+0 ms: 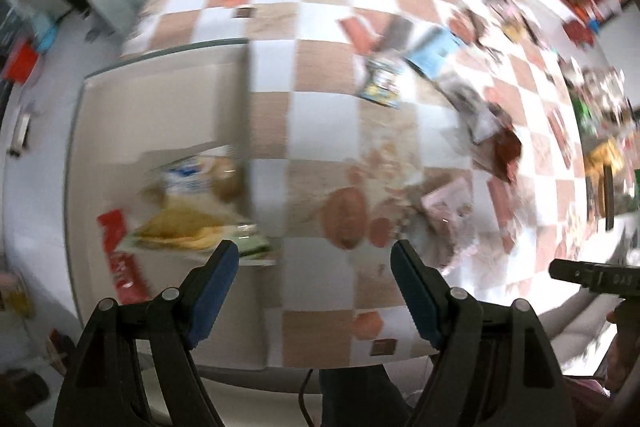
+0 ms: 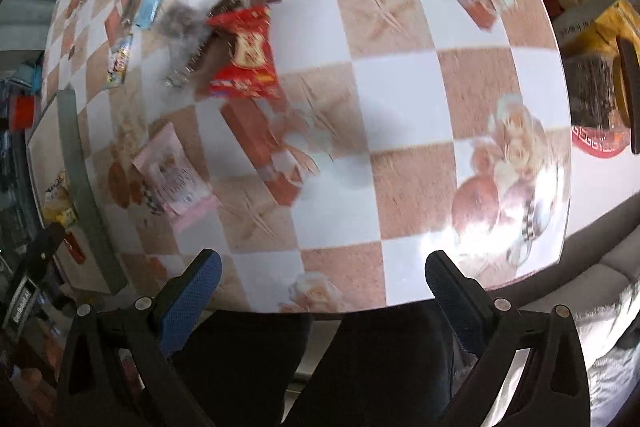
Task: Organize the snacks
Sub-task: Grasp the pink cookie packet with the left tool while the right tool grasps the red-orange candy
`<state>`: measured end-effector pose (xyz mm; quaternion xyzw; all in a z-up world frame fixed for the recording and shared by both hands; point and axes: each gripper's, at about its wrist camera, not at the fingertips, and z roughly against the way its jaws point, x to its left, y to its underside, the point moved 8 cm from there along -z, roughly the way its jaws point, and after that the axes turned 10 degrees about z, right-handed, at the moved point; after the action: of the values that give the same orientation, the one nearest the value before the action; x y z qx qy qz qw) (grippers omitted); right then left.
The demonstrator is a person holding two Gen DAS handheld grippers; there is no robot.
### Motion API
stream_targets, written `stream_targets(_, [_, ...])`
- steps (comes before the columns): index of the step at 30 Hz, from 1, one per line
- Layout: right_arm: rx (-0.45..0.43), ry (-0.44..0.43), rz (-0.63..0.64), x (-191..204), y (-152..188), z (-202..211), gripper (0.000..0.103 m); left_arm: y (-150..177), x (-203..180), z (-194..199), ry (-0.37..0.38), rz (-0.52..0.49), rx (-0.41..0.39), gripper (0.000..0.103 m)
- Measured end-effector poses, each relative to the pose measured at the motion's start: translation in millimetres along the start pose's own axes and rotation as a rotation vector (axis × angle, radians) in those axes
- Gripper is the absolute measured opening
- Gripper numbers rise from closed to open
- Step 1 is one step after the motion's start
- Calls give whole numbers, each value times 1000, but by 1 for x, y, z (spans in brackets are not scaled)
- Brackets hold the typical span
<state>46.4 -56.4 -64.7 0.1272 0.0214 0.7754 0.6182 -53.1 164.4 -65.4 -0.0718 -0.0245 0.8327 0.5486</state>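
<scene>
My fingers (image 1: 416, 291) stand wide apart on both grippers, nothing between the pads — the left gripper (image 1: 314, 291) hangs over the table (image 1: 320, 107) beside the tray (image 1: 160, 99), the right gripper (image 2: 324, 291) near the table's front edge. The loose snacks lie ahead of my right fingers (image 2: 192, 291) and toward the left: a pink packet (image 2: 172, 171) nearest, its long axis slanting away, then a red packet (image 2: 246, 55) farther up, touching a dark wrapper. The pink packet looks about equally close to either hand, I judge. The tray sits at the table's left and already holds a yellow packet (image 1: 188, 227), a red bar (image 1: 120, 259) and a white-and-blue packet (image 1: 192, 175), blurred.
</scene>
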Motion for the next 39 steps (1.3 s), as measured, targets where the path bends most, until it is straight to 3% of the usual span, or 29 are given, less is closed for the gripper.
stream_targets(4, [26, -1, -5, -11, 16, -16, 102, 6, -20, -15, 2, -32, 62, 82])
stream_targets(11, [28, 10, -29, -17, 28, -22, 102, 5, -66, -41, 51, 9, 143, 81])
stream_targets(21, [28, 20, -63, -47, 40, -11, 103, 10, -99, -76, -88, 79, 171, 81])
stream_targets(27, [38, 31, -44, -52, 39, -19, 103, 16, -115, -84, -102, 88, 165, 82])
stream_targets(32, [35, 31, 0, -52, 17, -11, 103, 11, -108, -94, -156, 96, 153, 85])
stream_targets(35, [20, 26, 24, -42, -5, -5, 103, 2, -95, -94, -137, 134, 136, 85])
stream_targets(39, [-18, 24, 51, -25, -43, -4, 103, -8, -87, -92, -145, 108, 130, 85])
